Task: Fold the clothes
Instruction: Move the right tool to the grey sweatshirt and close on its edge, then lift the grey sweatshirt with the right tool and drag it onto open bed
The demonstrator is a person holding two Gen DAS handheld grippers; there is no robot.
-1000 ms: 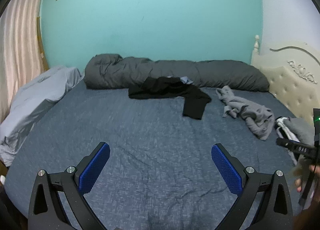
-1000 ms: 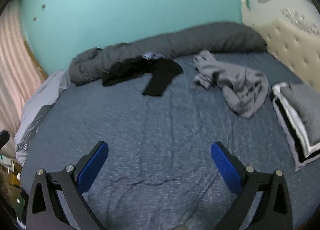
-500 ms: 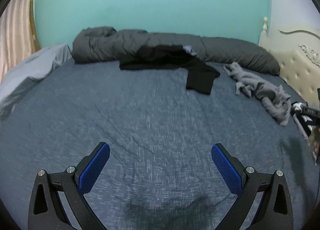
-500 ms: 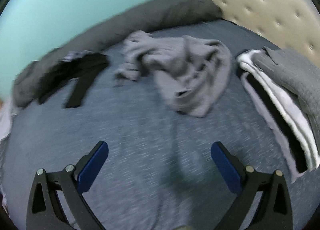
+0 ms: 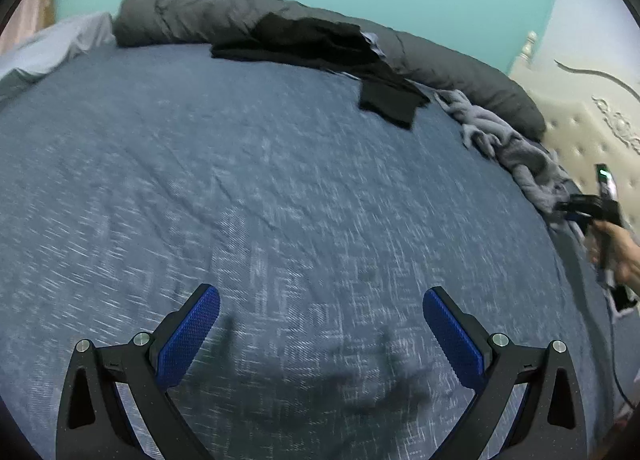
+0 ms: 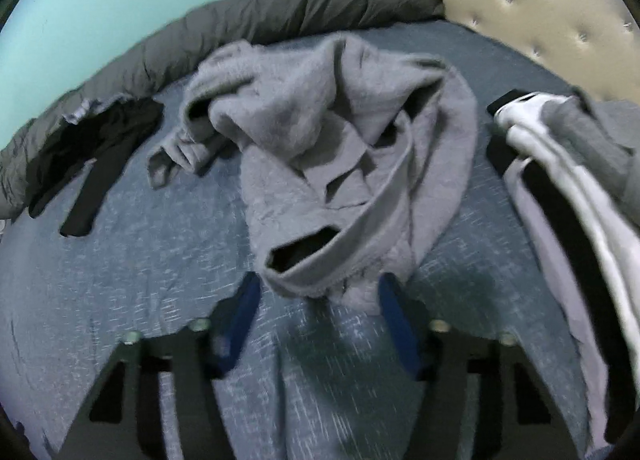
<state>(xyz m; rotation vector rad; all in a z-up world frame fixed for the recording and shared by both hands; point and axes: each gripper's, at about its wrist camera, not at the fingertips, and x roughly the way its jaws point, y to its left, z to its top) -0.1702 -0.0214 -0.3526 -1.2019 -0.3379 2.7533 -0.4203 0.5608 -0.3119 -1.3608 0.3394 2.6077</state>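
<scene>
Since a second ago both hands dropped toward the blue bedsheet [image 5: 280, 180]. The right gripper [image 6: 316, 300] is closing around the crumpled grey sweater's [image 6: 340, 132] hem; the left gripper [image 5: 320, 324] gapes wide, empty. No writing legible.

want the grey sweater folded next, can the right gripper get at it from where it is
Probably yes. The right gripper is at the grey sweater's near hem, jaws closing with the hem's edge between them, and only bare bed lies around it.
</scene>
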